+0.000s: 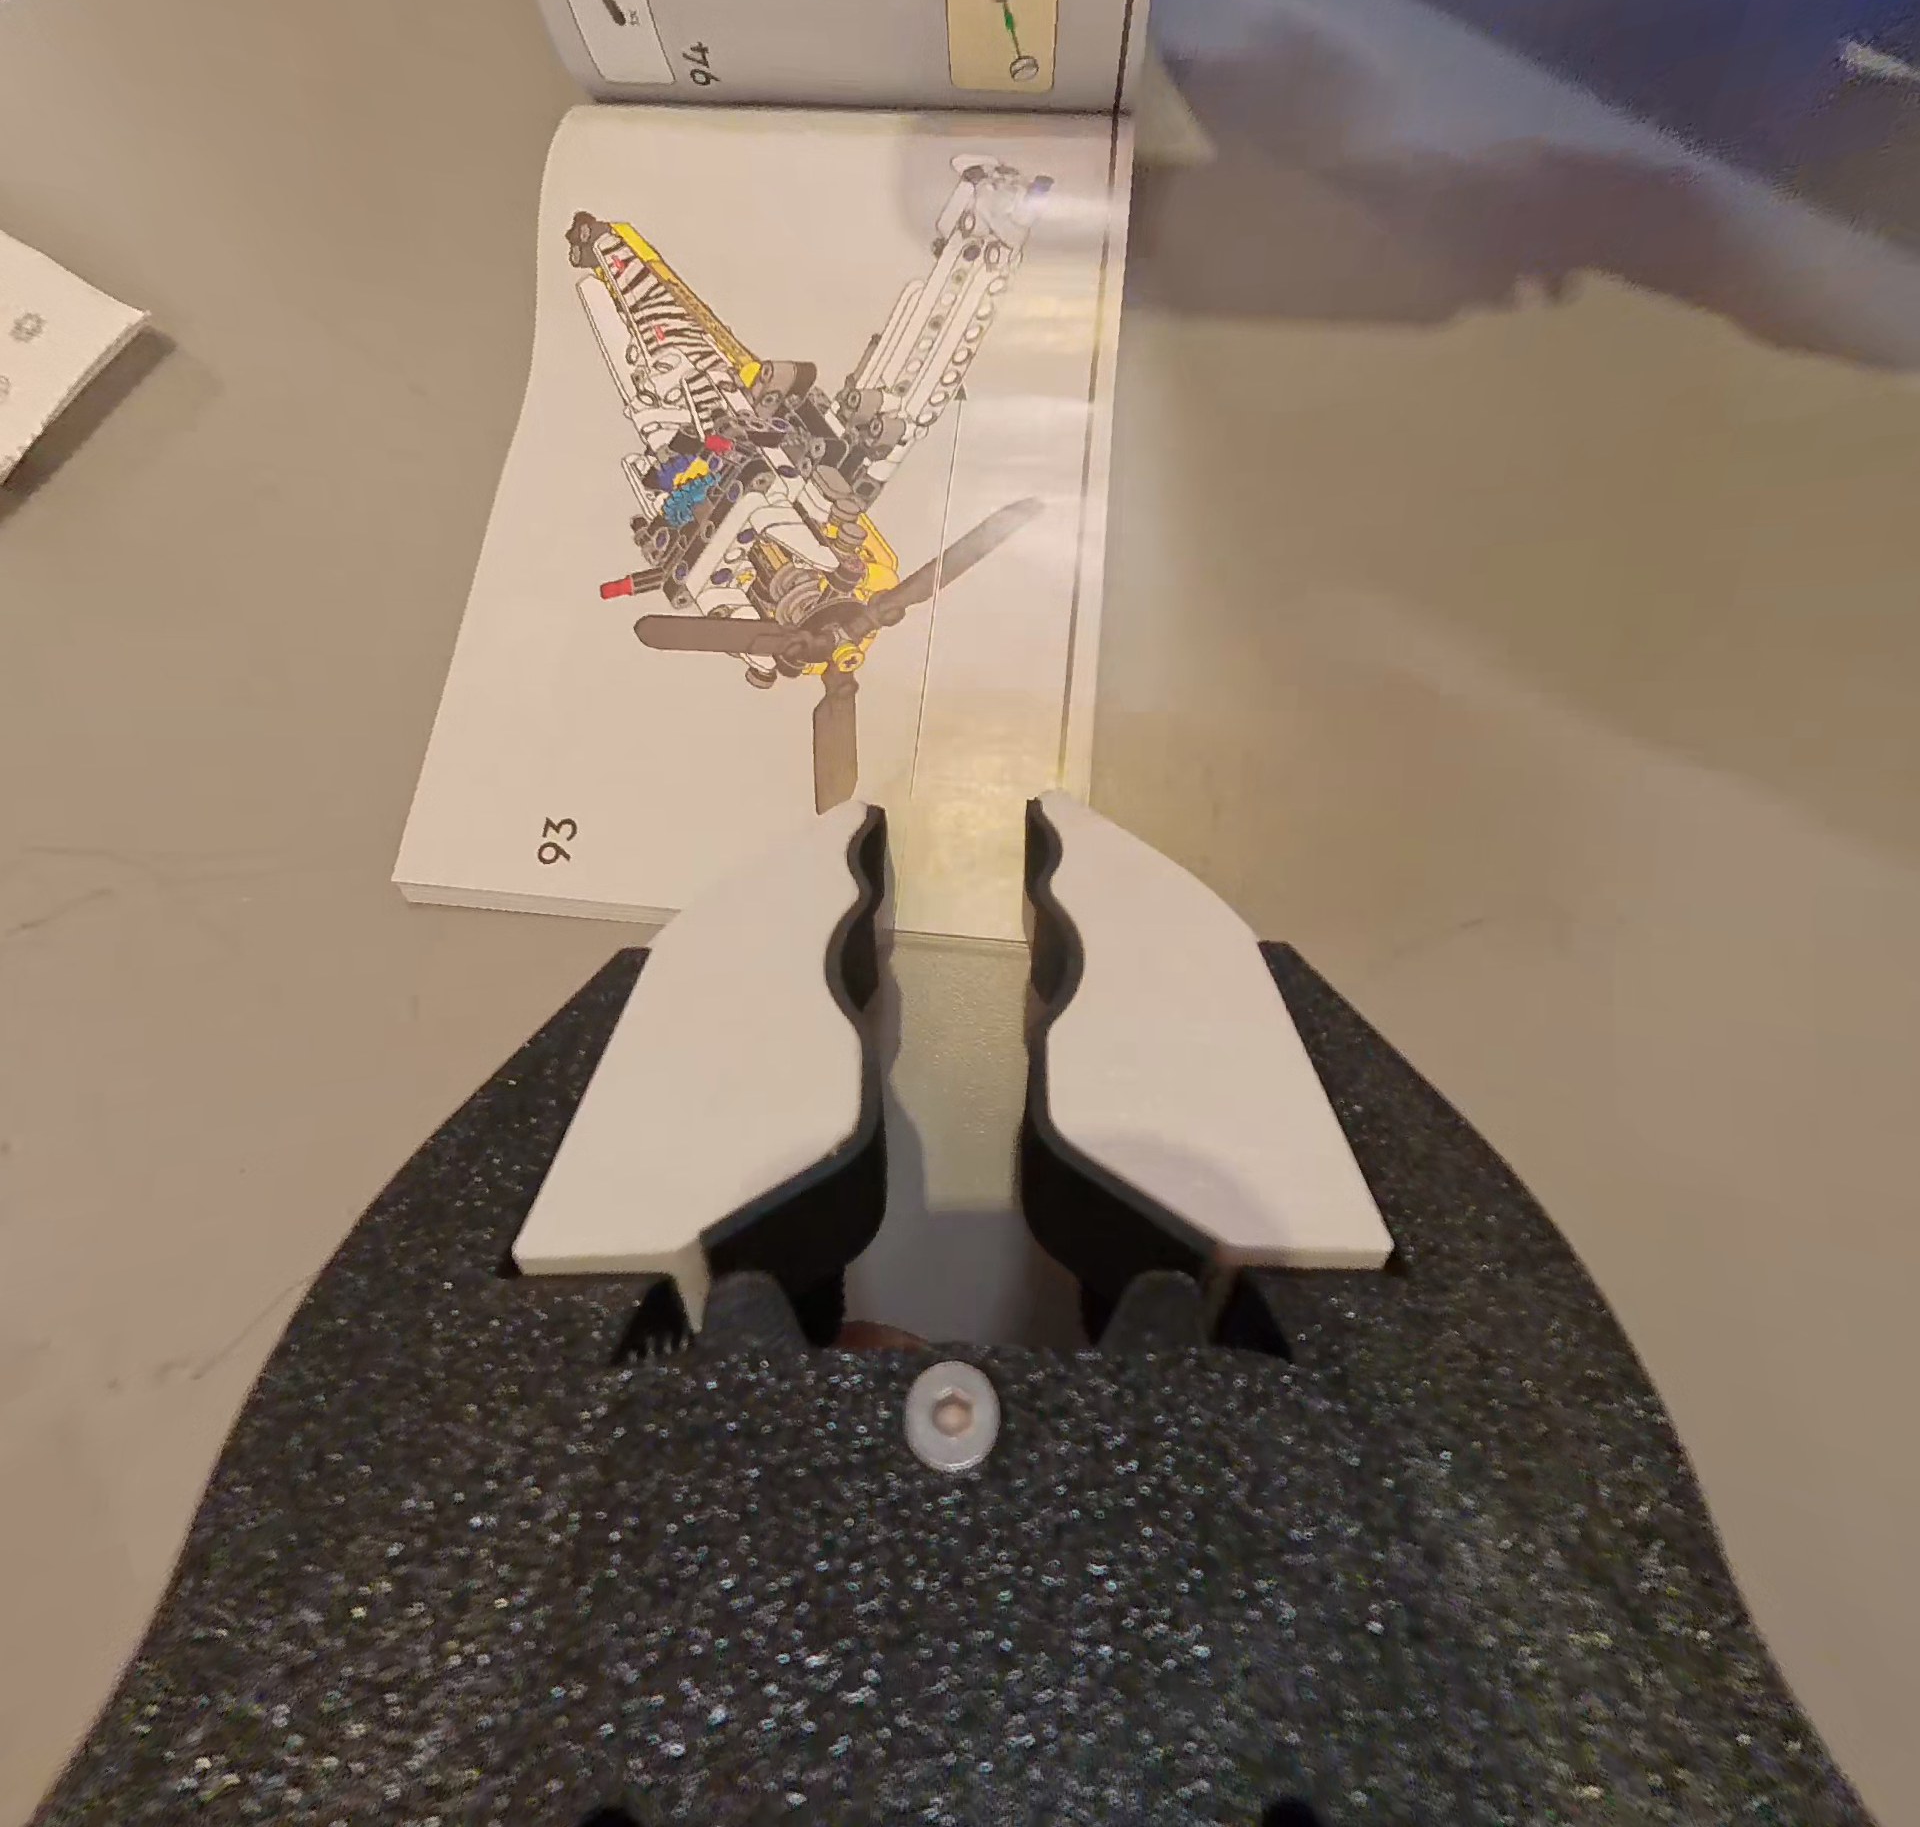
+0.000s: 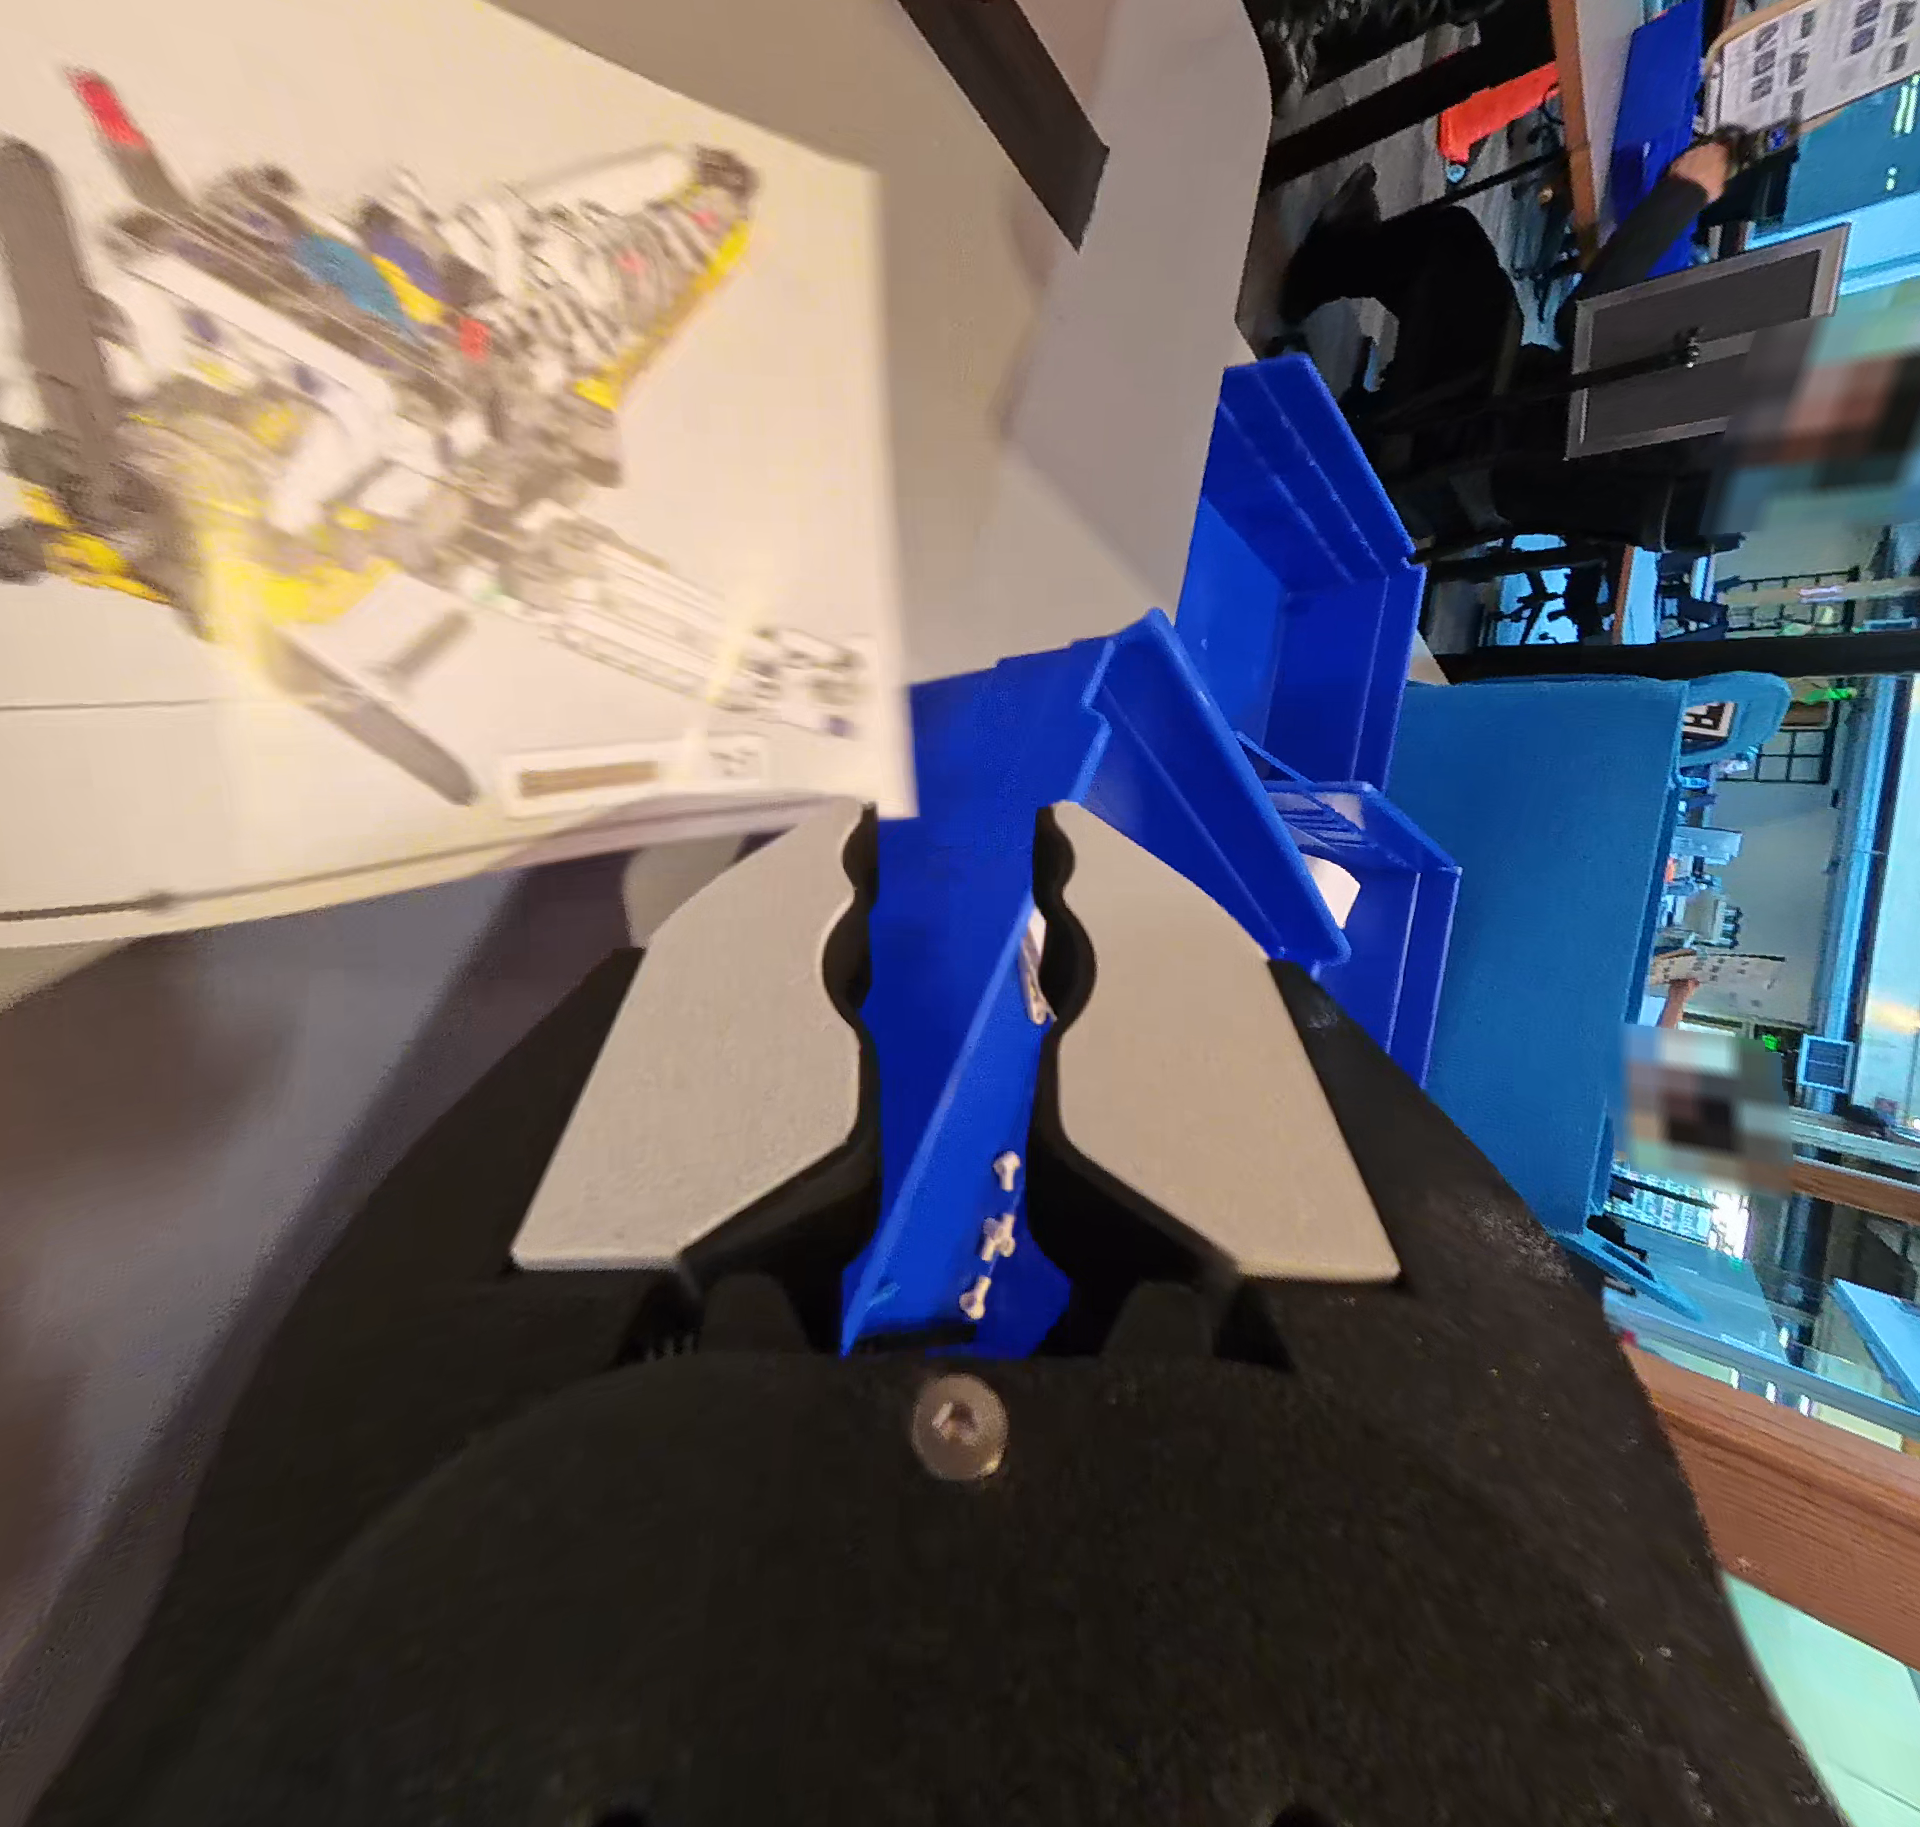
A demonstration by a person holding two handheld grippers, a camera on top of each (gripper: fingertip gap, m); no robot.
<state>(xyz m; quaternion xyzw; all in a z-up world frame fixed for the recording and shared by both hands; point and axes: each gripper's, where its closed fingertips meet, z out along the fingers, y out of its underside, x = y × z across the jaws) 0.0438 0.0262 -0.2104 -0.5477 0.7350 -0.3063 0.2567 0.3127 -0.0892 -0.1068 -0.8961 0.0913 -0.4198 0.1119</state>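
1. Grey table (image 1: 260, 738) carries an open instruction booklet (image 1: 727, 790), lying flat just ahead of my left gripper (image 1: 958, 821).
2. Both my grippers are spread and hold nothing; the right gripper (image 2: 954, 827) faces blue bins (image 2: 1299, 572).
3. I judge the booklet light and floppy, with thin, slippery pages; its free edge is the best place to pinch.

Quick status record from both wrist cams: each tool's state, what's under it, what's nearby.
Left tool: open, nothing between the fingers, over the near edge of the open instruction booklet
Right tool: open, nothing gripped; blue bins seen behind the gap
Booklet: lying open on the grey table, page with a model aeroplane drawing
Other: a second paper sheet at left
Image quality: right view blurred
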